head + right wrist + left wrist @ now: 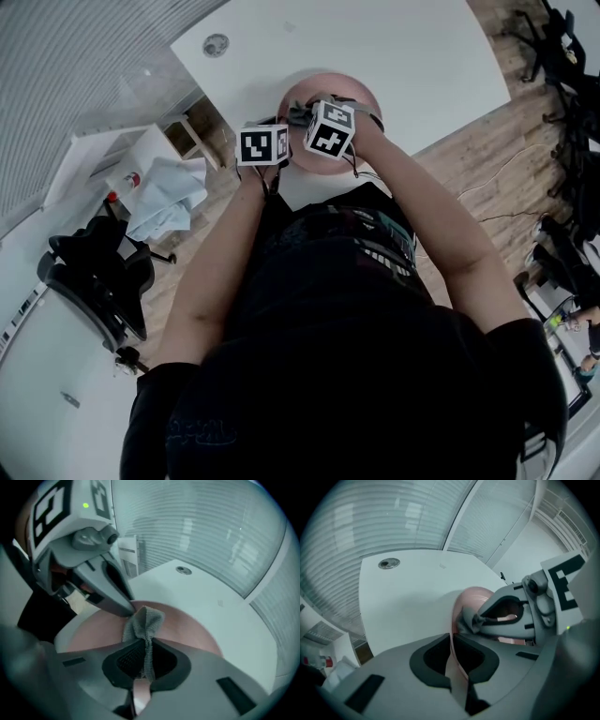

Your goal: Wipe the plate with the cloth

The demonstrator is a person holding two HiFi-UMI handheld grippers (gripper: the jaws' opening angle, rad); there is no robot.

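Overhead, the head view starts at about 8 o'clock with a black office chair (98,281). Just right of it, a heap of pale blue fabric (169,192) lies beside a small wooden stool (192,136). A white table (394,56) fills the 12 o'clock part of the view, with a round cable grommet (216,44) near its 11 o'clock corner. The pink plate (328,86) sits at the table's 6 o'clock edge, right in front of the person; whether it lies flat or is tipped up cannot be told. The left gripper (451,641) is at the plate's 8 o'clock side. Its jaws are narrow and clamped on the rim, and the thin pink edge runs straight between the black pads. Just to its right, over the plate's 6 o'clock half, is the right gripper (143,645). Its jaws are pinched on the grey woven cloth (145,620), which passes between the pads and bunches into a tuft beyond the tips. That tuft lies against the plate's face as far as the right gripper view shows, and the left gripper's tip is just beside it at 11 o'clock. Further right, wood flooring (487,159) runs toward several dark chairs (572,84) at 2 o'clock.
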